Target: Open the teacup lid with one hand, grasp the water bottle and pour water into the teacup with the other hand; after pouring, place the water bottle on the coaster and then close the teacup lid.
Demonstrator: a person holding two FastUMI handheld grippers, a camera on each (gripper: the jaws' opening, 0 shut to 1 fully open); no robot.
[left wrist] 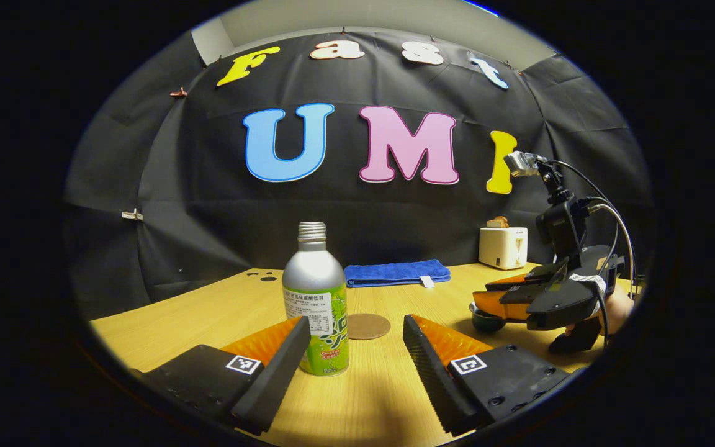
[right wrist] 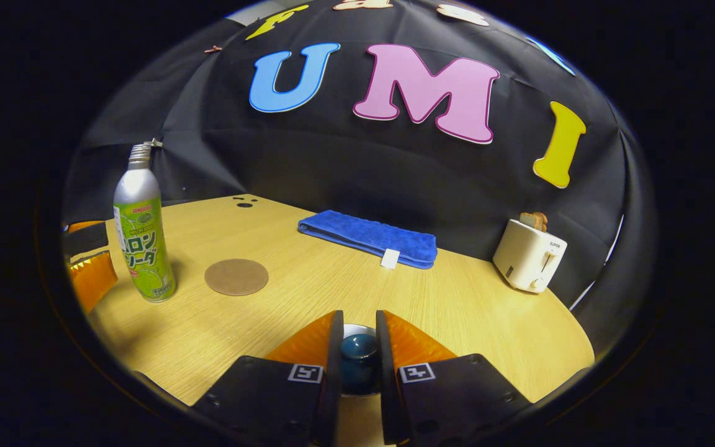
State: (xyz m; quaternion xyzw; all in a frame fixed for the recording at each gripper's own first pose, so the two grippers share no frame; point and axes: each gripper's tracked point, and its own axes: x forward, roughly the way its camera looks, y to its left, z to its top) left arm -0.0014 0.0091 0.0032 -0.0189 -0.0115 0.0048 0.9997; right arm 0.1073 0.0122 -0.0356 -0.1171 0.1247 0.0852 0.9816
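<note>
Grippers at work over a pale wooden table [right wrist: 258, 323] in a black-draped booth.

Left gripper [left wrist: 351, 344] stands wide open, its fingers either side of the silver metal water bottle with a green label [left wrist: 316, 298], which is upright and uncapped; contact cannot be told. Right gripper [right wrist: 357, 347] is closed to a narrow gap around the knob of the dark teal teacup lid [right wrist: 357, 355]; in the left gripper view it hangs over the dark teacup [left wrist: 485, 318], held by a hand [left wrist: 615, 310]. A round brown cork coaster [right wrist: 236, 276] lies bare just beside the bottle. A folded blue towel [right wrist: 367, 238] and a white toaster [right wrist: 529, 254] sit at the back.
</note>
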